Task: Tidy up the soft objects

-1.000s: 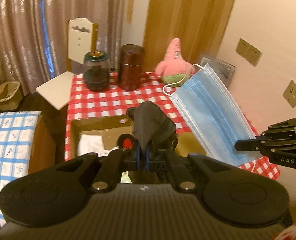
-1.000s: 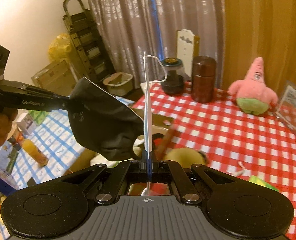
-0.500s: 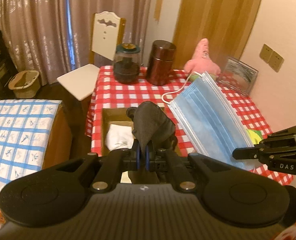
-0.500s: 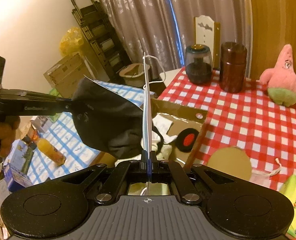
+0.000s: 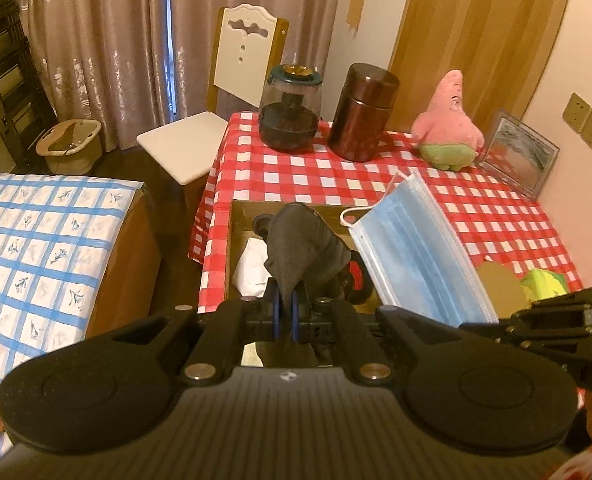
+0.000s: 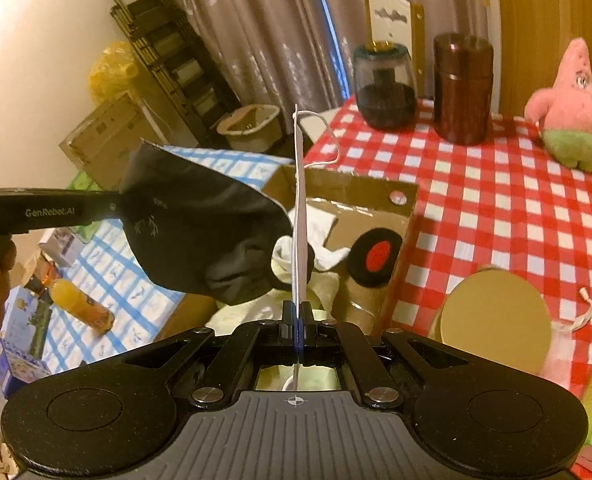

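The left hand-held gripper (image 5: 284,307) pinches a black mask (image 5: 299,242), the right hand-held gripper (image 6: 298,316) a blue mask (image 5: 417,246), both above the cardboard box (image 6: 371,208) ahead; thin edge grips might slip, dropping either outside

Warm, dim light is falling across the room. Shimmering grey-brown curtains (image 5: 96,40) are hanging along the far wall, with a white-backed wooden chair (image 5: 224,92) standing before them. A wooden door (image 5: 475,32) is rising at the far right beside a pale wall carrying sockets (image 5: 587,122). A dark folding rack (image 6: 164,52) is leaning at far left.
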A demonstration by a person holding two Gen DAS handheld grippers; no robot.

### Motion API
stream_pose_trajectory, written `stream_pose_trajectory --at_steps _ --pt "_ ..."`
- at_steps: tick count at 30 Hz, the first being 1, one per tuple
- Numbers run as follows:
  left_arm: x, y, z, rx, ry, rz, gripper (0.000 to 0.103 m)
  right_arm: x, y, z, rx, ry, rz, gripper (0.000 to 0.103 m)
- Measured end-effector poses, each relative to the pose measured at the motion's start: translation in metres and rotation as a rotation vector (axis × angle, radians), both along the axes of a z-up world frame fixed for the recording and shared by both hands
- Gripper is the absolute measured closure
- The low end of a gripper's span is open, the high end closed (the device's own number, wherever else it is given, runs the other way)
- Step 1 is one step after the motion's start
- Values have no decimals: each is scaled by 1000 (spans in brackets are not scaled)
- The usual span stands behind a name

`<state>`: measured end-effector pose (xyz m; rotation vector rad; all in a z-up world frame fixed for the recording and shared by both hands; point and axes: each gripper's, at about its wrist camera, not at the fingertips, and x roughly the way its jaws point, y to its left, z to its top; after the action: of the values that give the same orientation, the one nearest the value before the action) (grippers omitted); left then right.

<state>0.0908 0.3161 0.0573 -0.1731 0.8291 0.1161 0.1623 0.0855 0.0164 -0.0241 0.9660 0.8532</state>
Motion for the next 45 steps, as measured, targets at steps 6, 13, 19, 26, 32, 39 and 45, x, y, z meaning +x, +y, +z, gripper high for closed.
stream_pose_trajectory --at_steps 6,13,19,26,32,39,45 --pt "22 -6 -29 52 16 2 98 10 18 -27 -58 -13 2 103" --pt "47 -13 -65 76 60 -20 98 17 35 -57 -107 -24 7 103" --pt "68 -9 -82 105 75 -12 98 23 45 -74 -142 -50 13 103" --pt "94 0 -95 102 99 -10 97 33 55 -86 -159 -64 11 103" --pt "101 -4 -106 106 123 -34 78 35 55 -93 -144 -75 3 102" --pt "94 -4 -101 123 119 -15 47 27 51 -88 -114 -97 7 89" --pt "78 -1 -91 120 101 5 42 18 44 -72 -96 -145 -1 47"
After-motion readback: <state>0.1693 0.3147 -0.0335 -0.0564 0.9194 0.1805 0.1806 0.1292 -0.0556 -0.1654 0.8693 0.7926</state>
